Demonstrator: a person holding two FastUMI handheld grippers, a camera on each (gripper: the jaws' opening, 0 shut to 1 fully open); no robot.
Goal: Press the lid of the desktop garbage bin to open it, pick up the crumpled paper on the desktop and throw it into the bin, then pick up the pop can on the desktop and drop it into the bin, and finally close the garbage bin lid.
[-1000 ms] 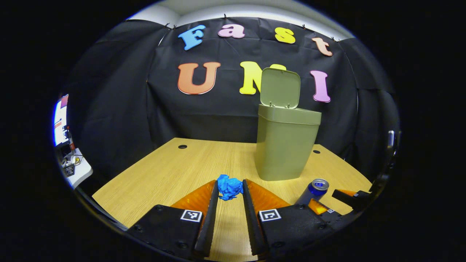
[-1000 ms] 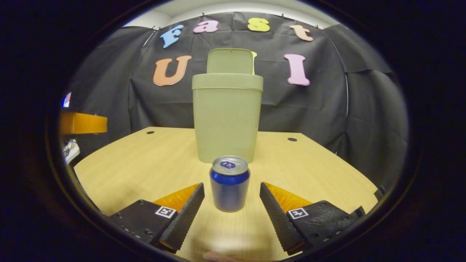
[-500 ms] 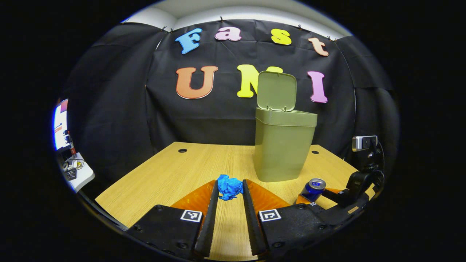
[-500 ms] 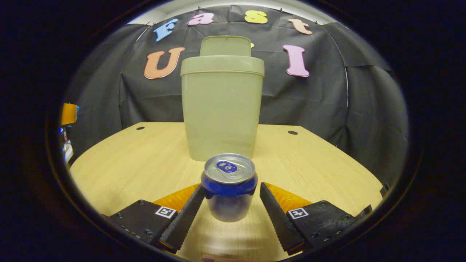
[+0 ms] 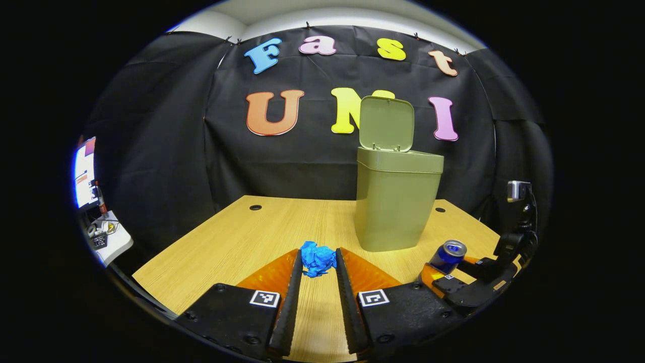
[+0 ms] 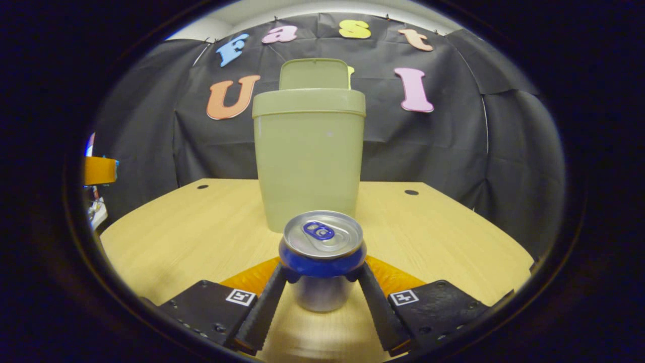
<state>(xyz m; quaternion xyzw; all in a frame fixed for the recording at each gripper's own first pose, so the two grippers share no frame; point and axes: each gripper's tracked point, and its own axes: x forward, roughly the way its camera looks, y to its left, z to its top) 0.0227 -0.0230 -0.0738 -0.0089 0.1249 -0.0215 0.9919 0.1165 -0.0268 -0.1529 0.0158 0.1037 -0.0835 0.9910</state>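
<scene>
On the wooden worktop point(image 6: 191, 237), the olive bin point(image 6: 309, 156) stands with its lid point(image 5: 386, 124) raised. The right gripper point(image 6: 321, 287) is clamped on the blue pop can point(image 6: 321, 257), just before the bin. The left gripper point(image 5: 318, 272) pinches the blue crumpled paper point(image 5: 317, 258) between its fingertips, left of the bin.

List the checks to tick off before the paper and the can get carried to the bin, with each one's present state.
1. Bin lid up: ok.
2. Left hand-held gripper shut on crumpled paper: ok.
3. Right hand-held gripper shut on pop can: ok.
4. Pop can upright: ok.
5. Garbage bin standing squarely on the desktop: ok.
6. Room inside the bin: cannot tell.
</scene>
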